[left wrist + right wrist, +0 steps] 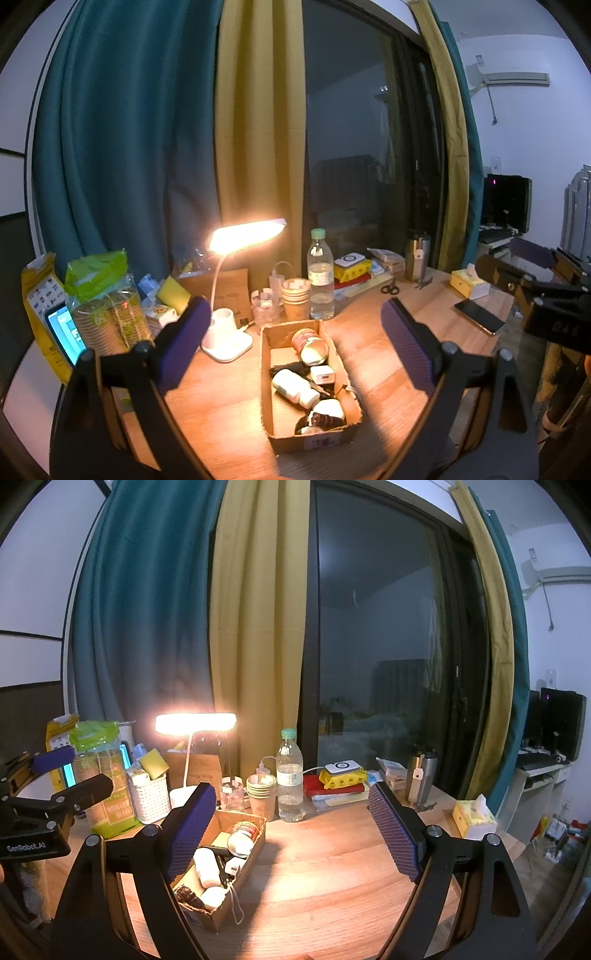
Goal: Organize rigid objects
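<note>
A cardboard box [266, 380] lies on the wooden desk and holds a red can [309, 342], a white pill bottle [293, 387], a white charger cube [322, 374] and dark small items. My left gripper [295, 343] is open and empty, held above and in front of the box. My right gripper [295, 829] is open and empty, to the right of the box [258, 840], over bare desk. The left gripper also shows at the left edge of the right wrist view [70, 771], and the right gripper's body at the right edge of the left wrist view [535, 295].
A lit desk lamp [227, 332], paper cups [296, 295], a water bottle [320, 280], stacked books and a yellow pack [352, 271], scissors [389, 287], a steel tumbler [417, 258], a tissue box [467, 282] and a phone [480, 315] stand along the desk. Snack bags crowd the left.
</note>
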